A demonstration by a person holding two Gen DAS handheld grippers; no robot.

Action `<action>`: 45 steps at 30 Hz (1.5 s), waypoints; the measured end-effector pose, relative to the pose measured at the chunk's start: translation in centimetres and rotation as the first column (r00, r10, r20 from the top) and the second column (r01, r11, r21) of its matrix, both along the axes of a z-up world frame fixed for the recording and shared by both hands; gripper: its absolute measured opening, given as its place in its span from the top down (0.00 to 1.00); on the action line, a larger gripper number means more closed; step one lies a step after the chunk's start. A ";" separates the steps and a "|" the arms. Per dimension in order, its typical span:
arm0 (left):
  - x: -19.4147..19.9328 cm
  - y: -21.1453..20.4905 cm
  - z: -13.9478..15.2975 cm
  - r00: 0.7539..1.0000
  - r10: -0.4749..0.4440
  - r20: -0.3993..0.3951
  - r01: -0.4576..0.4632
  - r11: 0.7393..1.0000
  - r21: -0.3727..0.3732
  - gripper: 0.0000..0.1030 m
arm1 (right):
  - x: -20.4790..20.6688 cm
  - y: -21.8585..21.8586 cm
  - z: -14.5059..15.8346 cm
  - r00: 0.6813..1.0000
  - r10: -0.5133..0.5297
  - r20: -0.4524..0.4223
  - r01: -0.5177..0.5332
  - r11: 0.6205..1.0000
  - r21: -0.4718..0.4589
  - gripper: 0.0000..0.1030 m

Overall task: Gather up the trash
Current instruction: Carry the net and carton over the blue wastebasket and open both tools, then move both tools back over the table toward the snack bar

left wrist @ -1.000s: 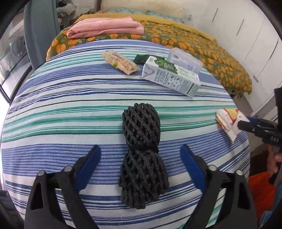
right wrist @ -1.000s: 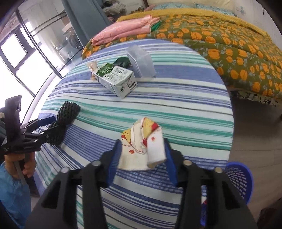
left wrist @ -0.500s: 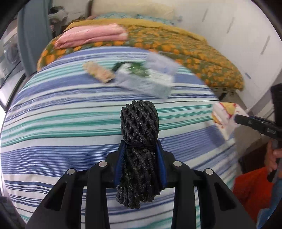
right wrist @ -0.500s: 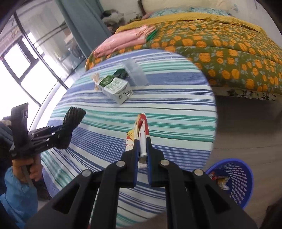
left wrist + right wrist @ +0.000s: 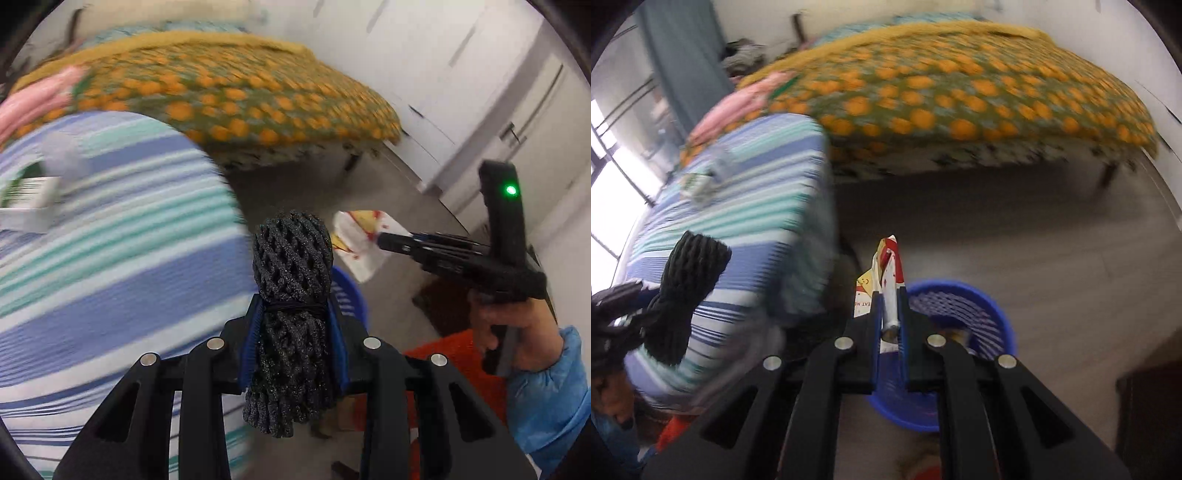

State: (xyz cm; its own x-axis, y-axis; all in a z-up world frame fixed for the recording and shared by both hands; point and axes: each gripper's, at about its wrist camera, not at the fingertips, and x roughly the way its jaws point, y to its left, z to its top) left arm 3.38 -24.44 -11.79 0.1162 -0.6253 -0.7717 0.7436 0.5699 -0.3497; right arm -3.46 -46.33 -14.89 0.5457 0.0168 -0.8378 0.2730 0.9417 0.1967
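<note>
My left gripper point(image 5: 293, 326) is shut on a black foam net bundle point(image 5: 291, 280), held in the air past the table's right edge; the bundle also shows in the right wrist view point(image 5: 689, 284). My right gripper point(image 5: 889, 314) is shut on a folded white, red and yellow wrapper point(image 5: 888, 280), held above a blue mesh trash basket point(image 5: 982, 314) on the floor. The wrapper also shows in the left wrist view point(image 5: 360, 240), with the basket point(image 5: 351, 295) partly hidden behind the net bundle.
The striped blue and green table point(image 5: 110, 236) lies to the left, with a milk carton point(image 5: 26, 203) and a clear plastic box point(image 5: 62, 155) on it. A bed with an orange-flowered cover point(image 5: 960, 103) stands behind. White cabinets point(image 5: 480, 92) line the right wall.
Both grippers shut on their items, lifted them off the table and swung right toward the blue basket on the floor. The views are blurred by motion.
</note>
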 end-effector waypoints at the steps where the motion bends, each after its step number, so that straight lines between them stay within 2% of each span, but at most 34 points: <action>1: -0.5 -1.3 -0.6 1.000 -0.011 -0.007 0.011 1.000 0.007 0.68 | -0.3 -0.6 -0.6 1.000 -0.015 -0.008 0.015 1.000 -0.001 0.92; 5: -2.2 -7.0 -4.8 0.999 -0.042 -0.011 0.043 0.997 0.070 0.67 | -1.5 -3.3 -3.1 0.996 -0.080 -0.037 0.080 0.997 0.005 0.92; 9: -2.3 -10.5 -8.3 0.998 -0.043 -0.039 0.047 0.994 0.097 0.66 | -2.3 -5.2 -4.6 0.991 -0.122 -0.048 0.124 0.991 0.042 0.92; 11: -2.1 -11.7 -9.6 0.998 -0.038 -0.042 0.042 0.994 0.100 0.62 | -2.5 -5.8 -4.8 0.990 -0.131 -0.044 0.133 0.990 0.047 0.89; 12: -1.9 -12.2 -10.3 0.999 -0.030 -0.041 0.034 0.995 0.097 0.58 | -2.6 -5.9 -4.9 0.990 -0.137 -0.043 0.139 0.989 0.048 0.86; 13: -1.8 -12.6 -10.7 0.999 -0.028 -0.043 0.032 0.995 0.091 0.41 | -2.7 -6.3 -5.0 0.989 -0.144 -0.042 0.147 0.988 0.056 0.67; 14: -1.6 -13.1 -11.0 0.999 -0.025 -0.045 0.029 0.996 0.085 0.32 | -2.9 -6.6 -5.0 0.986 -0.159 -0.041 0.161 0.985 0.063 0.55; 15: -1.5 -13.4 -11.2 0.999 -0.022 -0.039 0.025 0.996 0.084 0.30 | -2.9 -6.7 -5.0 0.985 -0.171 -0.037 0.173 0.983 0.064 0.47; 18: -2.0 -13.2 -10.6 1.000 -0.026 -0.015 0.027 0.996 0.082 0.24 | -3.2 -7.1 -4.6 0.982 -0.189 -0.022 0.190 0.980 0.059 0.46; 19: -2.1 -12.9 -10.2 1.000 -0.026 0.001 0.026 0.997 0.072 0.20 | -3.3 -7.2 -4.5 0.980 -0.199 -0.016 0.199 0.979 0.045 0.42; 25: -3.4 -8.3 -4.7 0.988 0.010 0.152 -0.013 1.000 0.018 0.08 | -2.8 -6.3 -3.9 0.976 -0.214 0.024 0.214 0.977 0.005 0.24; 29: -3.1 -3.5 -2.0 0.973 0.058 0.222 -0.059 0.998 -0.003 0.06 | -2.4 -4.1 -2.7 0.981 -0.175 0.079 0.181 0.980 -0.080 0.20; 32: -2.0 1.2 -1.3 0.955 0.126 0.268 -0.138 0.990 0.027 0.05 | -1.9 -2.1 -1.8 0.984 -0.130 0.123 0.146 0.981 -0.129 0.20; 37: 0.7 10.1 -2.7 0.915 0.285 0.285 -0.326 0.939 0.108 0.05 | -0.4 3.7 -0.4 0.982 -0.009 0.187 0.039 0.986 -0.160 0.20; 40: 2.2 14.2 -3.1 0.897 0.362 0.256 -0.400 0.909 0.118 0.05 | 1.1 8.5 -0.1 0.975 0.091 0.201 -0.061 0.987 -0.151 0.20; 45: 4.8 19.8 -3.1 0.844 0.466 0.264 -0.510 0.850 0.130 0.05 | 4.4 16.5 -0.1 0.948 0.257 0.187 -0.235 0.963 -0.133 0.20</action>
